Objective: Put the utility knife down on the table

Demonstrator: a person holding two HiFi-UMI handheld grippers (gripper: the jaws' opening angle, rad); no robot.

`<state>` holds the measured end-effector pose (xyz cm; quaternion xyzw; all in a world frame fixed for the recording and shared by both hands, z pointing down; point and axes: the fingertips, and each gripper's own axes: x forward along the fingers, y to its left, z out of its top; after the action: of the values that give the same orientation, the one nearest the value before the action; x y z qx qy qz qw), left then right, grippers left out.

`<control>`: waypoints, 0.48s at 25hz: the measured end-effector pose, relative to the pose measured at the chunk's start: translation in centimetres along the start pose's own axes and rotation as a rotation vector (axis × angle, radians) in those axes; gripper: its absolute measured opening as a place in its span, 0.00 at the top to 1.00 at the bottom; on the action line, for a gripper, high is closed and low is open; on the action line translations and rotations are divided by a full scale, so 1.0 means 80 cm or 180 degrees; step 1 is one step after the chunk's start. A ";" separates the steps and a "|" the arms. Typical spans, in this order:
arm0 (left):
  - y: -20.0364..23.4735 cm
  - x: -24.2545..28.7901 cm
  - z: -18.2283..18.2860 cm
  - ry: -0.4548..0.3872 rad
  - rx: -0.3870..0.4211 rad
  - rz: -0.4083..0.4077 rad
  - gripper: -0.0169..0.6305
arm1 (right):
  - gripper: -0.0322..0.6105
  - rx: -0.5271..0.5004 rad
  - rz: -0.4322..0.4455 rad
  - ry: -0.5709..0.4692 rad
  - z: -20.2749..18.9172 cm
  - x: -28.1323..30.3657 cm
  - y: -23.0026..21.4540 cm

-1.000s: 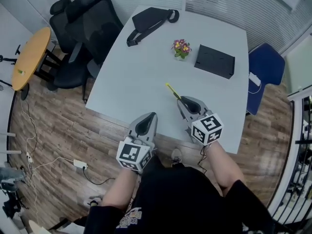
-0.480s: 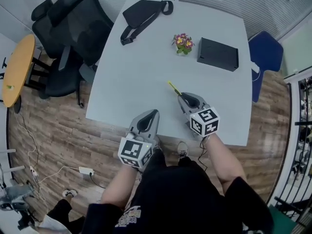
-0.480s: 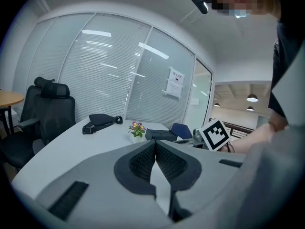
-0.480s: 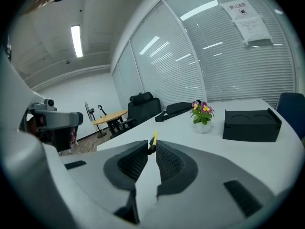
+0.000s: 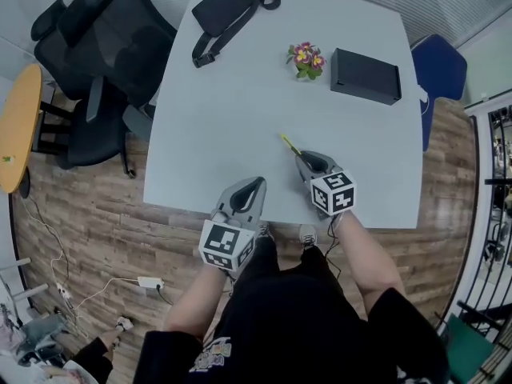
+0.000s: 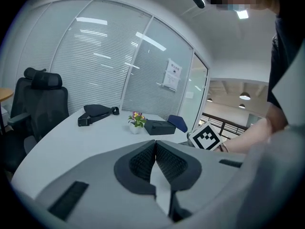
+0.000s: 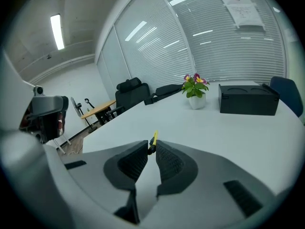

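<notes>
A thin yellow utility knife (image 5: 287,144) sticks out forward from my right gripper (image 5: 302,158), which is shut on its near end above the grey table (image 5: 240,110). In the right gripper view the knife (image 7: 153,140) shows as a yellow and black tip pinched between the jaws of the right gripper (image 7: 152,147). My left gripper (image 5: 254,184) hovers at the table's near edge, to the left of the right one. Its jaws meet with nothing between them in the left gripper view (image 6: 155,147).
On the far half of the table lie a black shoulder bag (image 5: 228,10), a small pot of flowers (image 5: 306,58) and a black box (image 5: 366,76). Black office chairs (image 5: 96,62) stand to the left, a blue chair (image 5: 438,66) to the right. Wood floor lies below.
The head view has shifted, so the table sits lower and more centred. Both grippers keep their places relative to the table; the right one still holds the knife.
</notes>
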<state>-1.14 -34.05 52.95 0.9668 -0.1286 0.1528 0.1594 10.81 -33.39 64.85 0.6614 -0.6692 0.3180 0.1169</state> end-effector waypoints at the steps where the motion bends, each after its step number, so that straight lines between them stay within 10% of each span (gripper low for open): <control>1: 0.002 0.002 -0.003 0.0028 0.0009 -0.0027 0.96 | 0.86 0.0019 -0.0038 0.0042 -0.006 0.005 -0.003; 12: 0.020 0.010 -0.020 0.0155 0.0003 -0.0236 0.96 | 0.86 0.0111 -0.0329 0.0369 -0.055 0.030 -0.025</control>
<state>-1.26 -35.16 55.11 0.9670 -0.0888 0.1704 0.1676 11.31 -32.62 70.18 0.6774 -0.6207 0.3608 0.1602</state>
